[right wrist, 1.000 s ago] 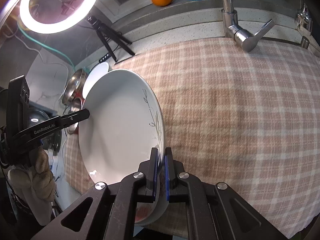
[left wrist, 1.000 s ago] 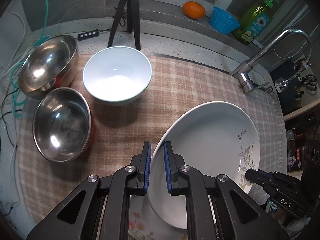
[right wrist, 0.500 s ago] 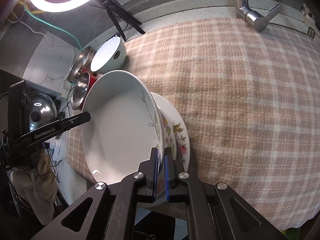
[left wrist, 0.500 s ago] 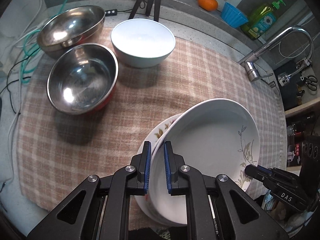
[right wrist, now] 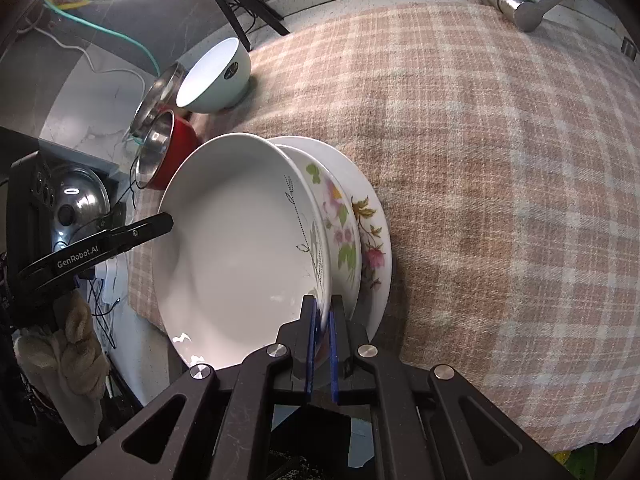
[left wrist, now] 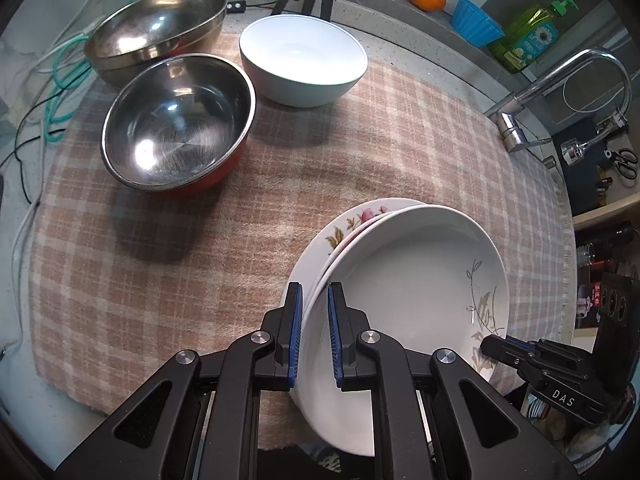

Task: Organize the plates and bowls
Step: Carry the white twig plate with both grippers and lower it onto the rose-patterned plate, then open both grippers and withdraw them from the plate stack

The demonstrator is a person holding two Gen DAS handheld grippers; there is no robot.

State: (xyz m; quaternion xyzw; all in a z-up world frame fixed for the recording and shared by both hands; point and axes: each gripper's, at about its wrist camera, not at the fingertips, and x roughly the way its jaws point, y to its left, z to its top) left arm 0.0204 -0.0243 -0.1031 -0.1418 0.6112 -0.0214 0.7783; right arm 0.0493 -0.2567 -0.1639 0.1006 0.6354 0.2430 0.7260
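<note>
Bowls sit at the far left of the checked cloth [left wrist: 360,152]: a big steel bowl [left wrist: 156,28] at the back, a steel bowl with a red outside [left wrist: 180,120] in front of it, and a white bowl [left wrist: 304,64] just beside them. Next comes the left gripper [left wrist: 314,334], pinched tight on the left rim of a white plate with a grey leaf drawing [left wrist: 420,288]. The right gripper [right wrist: 322,344] is clamped on the other rim of the same plate. The plate is low over two flowery plates [right wrist: 360,240] stacked on the cloth, and it seems to be touching them or nearly so. The step looks like stacking this plate on the pile. The next move likely calls for setting it down flat and centred, then letting go gently with both grippers so nothing slides. The three bowls are not yet stacked.
</note>
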